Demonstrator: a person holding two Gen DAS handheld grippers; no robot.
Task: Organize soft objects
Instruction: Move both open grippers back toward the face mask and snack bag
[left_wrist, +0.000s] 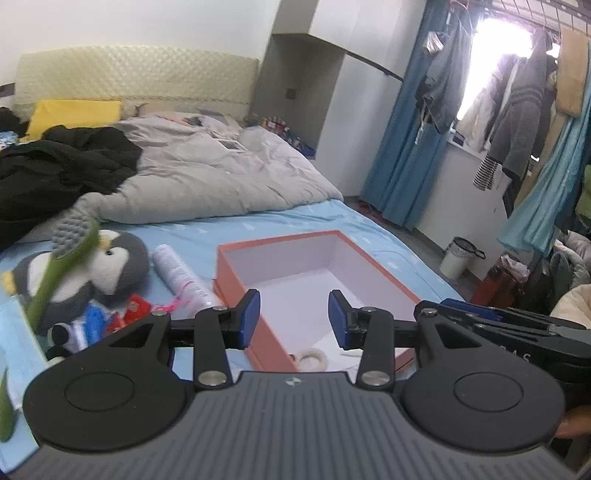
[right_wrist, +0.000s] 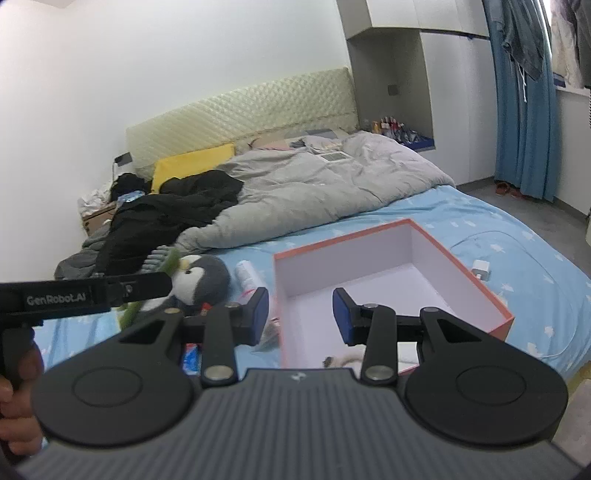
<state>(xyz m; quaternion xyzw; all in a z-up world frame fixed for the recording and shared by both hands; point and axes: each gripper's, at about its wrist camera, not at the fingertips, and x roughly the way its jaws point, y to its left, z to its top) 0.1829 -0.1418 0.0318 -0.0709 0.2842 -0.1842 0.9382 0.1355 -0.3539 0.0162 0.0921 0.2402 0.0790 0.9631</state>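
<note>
Both your claws, left claw (left_wrist: 293, 319) and right claw (right_wrist: 301, 317), hang parted and empty above the orange cardboard box (left_wrist: 236, 273). Nearly everything remains: the grey plush penguin (left_wrist: 110, 266) lies on the blue bed sheet (left_wrist: 258, 225), left of the box.

The box's (left_wrist: 280, 251) near end is hidden behind the gripper bodies in both views. The small toys (left_wrist: 92, 325) beside the penguin (left_wrist: 99, 266) are blurred and partly covered. The green strip (left_wrist: 55, 273) is smeared and cut off at the left edge.
</note>
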